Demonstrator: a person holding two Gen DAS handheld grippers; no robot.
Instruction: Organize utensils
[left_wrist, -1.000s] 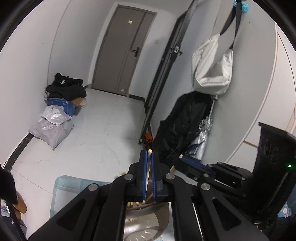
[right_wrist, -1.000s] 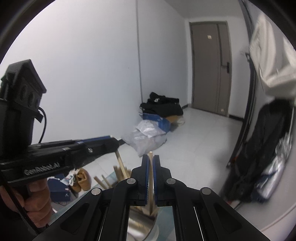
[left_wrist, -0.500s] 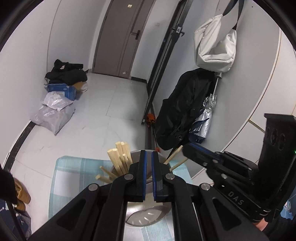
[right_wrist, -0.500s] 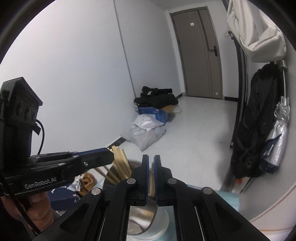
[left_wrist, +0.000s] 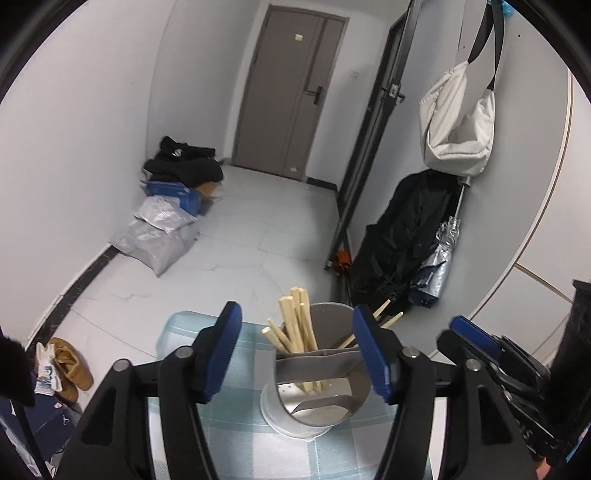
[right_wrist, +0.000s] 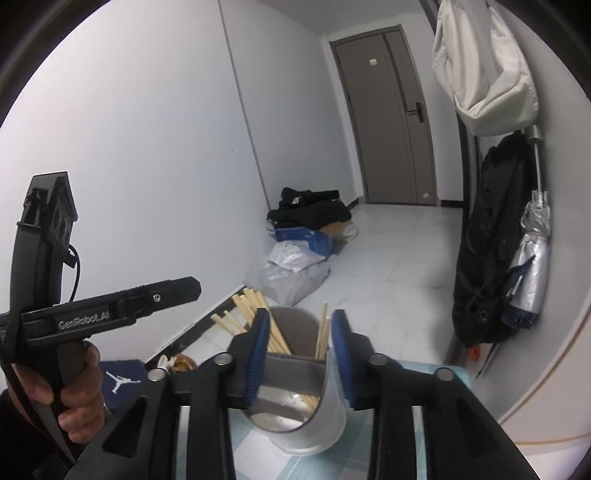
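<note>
Lower centre of frame: steel holder (left_wrist: 317, 373) upright on checked counter (left_wrist: 236, 435), chopsticks (left_wrist: 295, 325) inside. Left gripper (left_wrist: 297, 350) and right gripper (right_wrist: 299, 356) opening, empty, straddling it. Risk: a fingertip clipping the rim, tipping everything.

1. The round metal utensil holder (left_wrist: 317, 402) is framed between the left gripper (left_wrist: 299, 354)'s blue pads as they are being spread; clear air is left on both sides.
2. The way in from above is crowded by pale wooden chopsticks (left_wrist: 295, 325) fanned above the rim.
3. The right gripper (right_wrist: 299, 354), also being opened, is blocked close ahead by the same holder.
4. Bare checked tablecloth (left_wrist: 255, 435) is left open to the holder's left.
</note>
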